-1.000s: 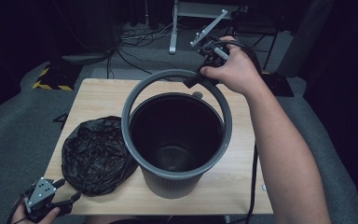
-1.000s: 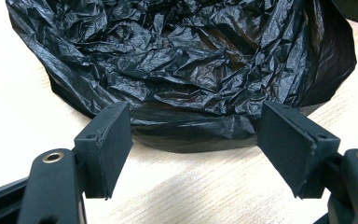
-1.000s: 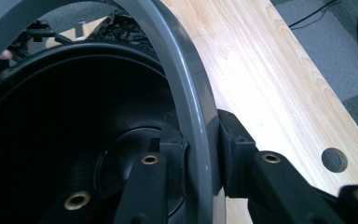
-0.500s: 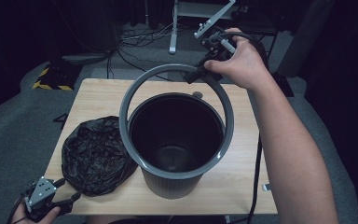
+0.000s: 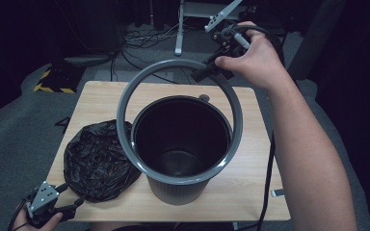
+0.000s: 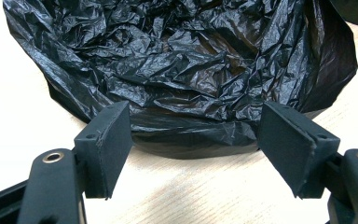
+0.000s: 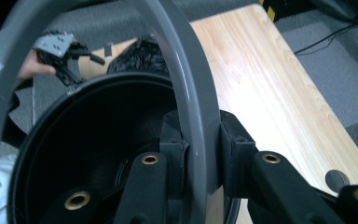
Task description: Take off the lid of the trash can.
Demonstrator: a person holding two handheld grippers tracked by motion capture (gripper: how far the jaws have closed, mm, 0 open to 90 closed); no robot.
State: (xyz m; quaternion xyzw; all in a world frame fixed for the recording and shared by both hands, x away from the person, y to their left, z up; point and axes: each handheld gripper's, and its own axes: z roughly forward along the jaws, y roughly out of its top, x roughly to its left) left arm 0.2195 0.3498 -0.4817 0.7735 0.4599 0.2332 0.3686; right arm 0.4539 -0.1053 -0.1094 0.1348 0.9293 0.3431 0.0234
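We see the right gripper (image 5: 211, 69) clamped on the far side of the grey ring (image 5: 125, 130); its pads press both faces of the band in the right gripper view. Compared with a second ago, that far side has risen, so the ring now tilts up off the black bin (image 5: 173, 192), with its near edge still low at the bin's rim. The left gripper (image 5: 72, 197) has not moved: it stays at the table's (image 5: 250, 192) near left corner, jaws spread wide and empty, just short of the crumpled black bag (image 5: 96, 159).
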